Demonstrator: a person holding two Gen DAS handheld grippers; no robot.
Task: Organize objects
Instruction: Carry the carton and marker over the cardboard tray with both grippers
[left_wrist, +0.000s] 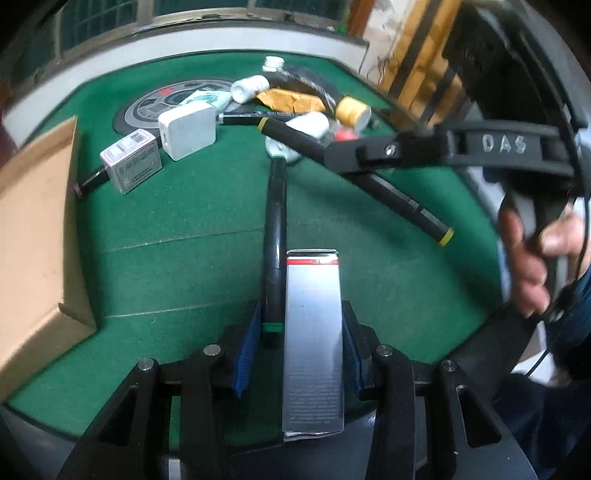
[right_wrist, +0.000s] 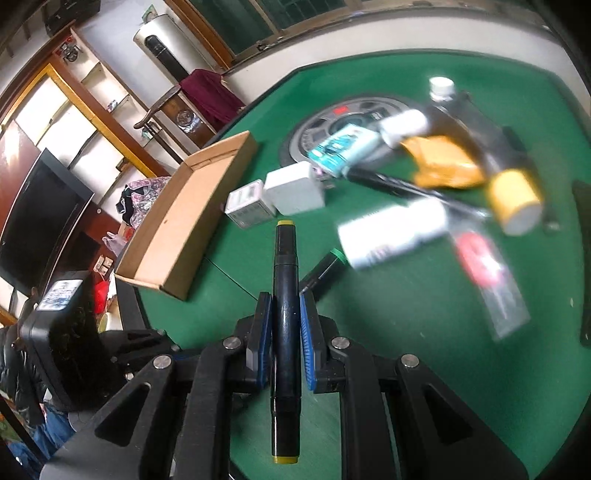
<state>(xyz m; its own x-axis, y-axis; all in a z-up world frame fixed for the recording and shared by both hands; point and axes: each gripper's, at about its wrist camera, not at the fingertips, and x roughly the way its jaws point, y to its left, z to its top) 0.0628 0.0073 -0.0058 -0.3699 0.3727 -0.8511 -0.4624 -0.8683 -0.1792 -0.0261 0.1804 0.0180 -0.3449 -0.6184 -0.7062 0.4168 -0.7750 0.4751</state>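
Left wrist: left gripper (left_wrist: 301, 349) clamps silver box (left_wrist: 312, 343)
Right gripper (right_wrist: 286, 332) pinches yellow-capped marker (right_wrist: 285, 325) mid-barrel, balanced, likely for cardboard tray (right_wrist: 177, 225)

My views are evenly daylit, heavily bowed at the edges; motion blur smears the white bottle (right_wrist: 393, 233) and glare streaks the silver box (left_wrist: 313, 332)

Dark TV (right_wrist: 40, 218), wooden shelving (right_wrist: 92, 107), maroon-draped chair (right_wrist: 207, 94), window (right_wrist: 258, 22).

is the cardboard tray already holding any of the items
No, the cardboard tray shows only its bare brown floor in the right wrist view.
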